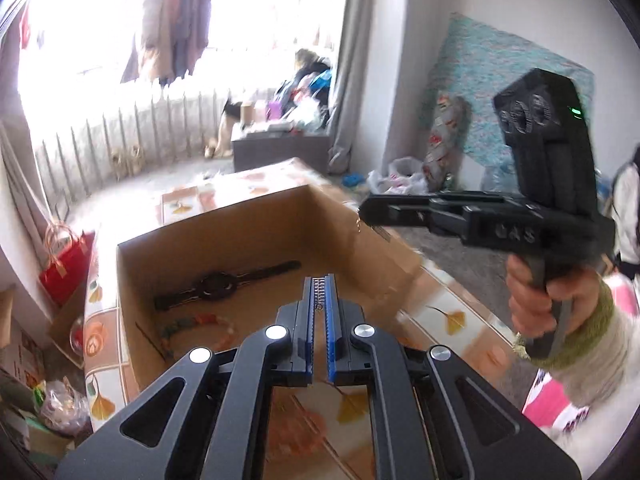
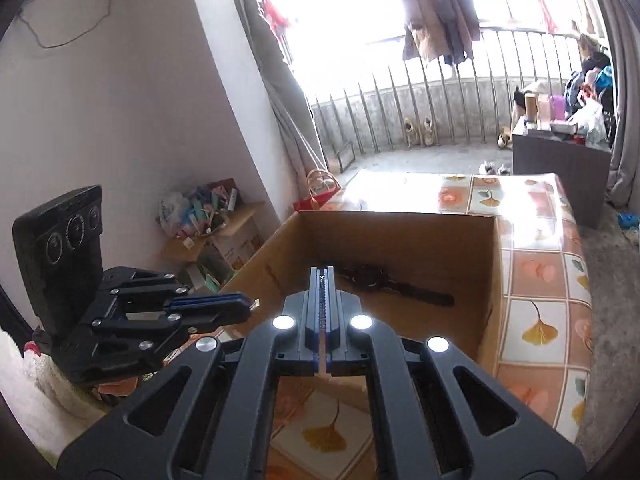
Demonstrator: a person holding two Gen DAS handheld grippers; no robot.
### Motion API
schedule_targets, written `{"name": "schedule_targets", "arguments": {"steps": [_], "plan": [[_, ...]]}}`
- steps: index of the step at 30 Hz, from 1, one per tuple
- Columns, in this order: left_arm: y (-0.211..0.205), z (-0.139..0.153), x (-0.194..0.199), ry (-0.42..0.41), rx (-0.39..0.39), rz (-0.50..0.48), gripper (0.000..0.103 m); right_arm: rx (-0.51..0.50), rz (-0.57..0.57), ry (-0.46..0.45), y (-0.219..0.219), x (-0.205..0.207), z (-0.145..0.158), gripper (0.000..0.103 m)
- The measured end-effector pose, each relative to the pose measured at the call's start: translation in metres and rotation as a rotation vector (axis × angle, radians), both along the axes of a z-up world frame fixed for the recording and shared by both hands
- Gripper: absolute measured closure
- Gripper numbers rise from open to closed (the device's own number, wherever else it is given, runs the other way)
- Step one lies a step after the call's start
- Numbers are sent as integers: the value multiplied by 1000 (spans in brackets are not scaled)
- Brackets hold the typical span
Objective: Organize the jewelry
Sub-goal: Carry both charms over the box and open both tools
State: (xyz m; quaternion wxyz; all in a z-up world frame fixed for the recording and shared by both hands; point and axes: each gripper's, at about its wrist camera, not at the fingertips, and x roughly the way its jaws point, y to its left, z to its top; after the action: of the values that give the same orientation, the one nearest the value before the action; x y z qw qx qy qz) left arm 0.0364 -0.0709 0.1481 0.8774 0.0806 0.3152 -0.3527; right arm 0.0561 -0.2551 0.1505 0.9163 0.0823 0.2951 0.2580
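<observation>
The left gripper [image 1: 319,284] was clamped on a thin silver chain [image 1: 319,294], its links showing between the blue pads. The right gripper [image 2: 324,276] pinched a chain [image 2: 322,300] too. Below and ahead of both lay the box [image 2: 494,280], holding a watch [image 1: 218,283] and a bead bracelet [image 1: 200,322].

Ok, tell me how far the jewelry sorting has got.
Done: a black watch and a coloured bead strand already lie in the cardboard box.
In hand: the left gripper is shut on a silvery chain and the right gripper on a dark chain; whether they are one piece is unclear.
Left: what is held likely goes in the box next.
</observation>
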Motion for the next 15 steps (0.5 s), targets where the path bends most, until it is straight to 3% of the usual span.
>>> {"name": "schedule_targets", "arguments": {"steps": [7,9,13,15], "plan": [[-18,-46,108,345,24,94,98,-17,5,332,0,100,-52,102],[-22,-53,125,392,42,111,98,-27,1,393,-1,118,-63,101],[-26,-63,141,447,45,132,98,-27,-25,414,-5,132,-69,99],[-22,-64,143,451,36,143,98,-15,-37,401,-11,131,-64,91]]}}
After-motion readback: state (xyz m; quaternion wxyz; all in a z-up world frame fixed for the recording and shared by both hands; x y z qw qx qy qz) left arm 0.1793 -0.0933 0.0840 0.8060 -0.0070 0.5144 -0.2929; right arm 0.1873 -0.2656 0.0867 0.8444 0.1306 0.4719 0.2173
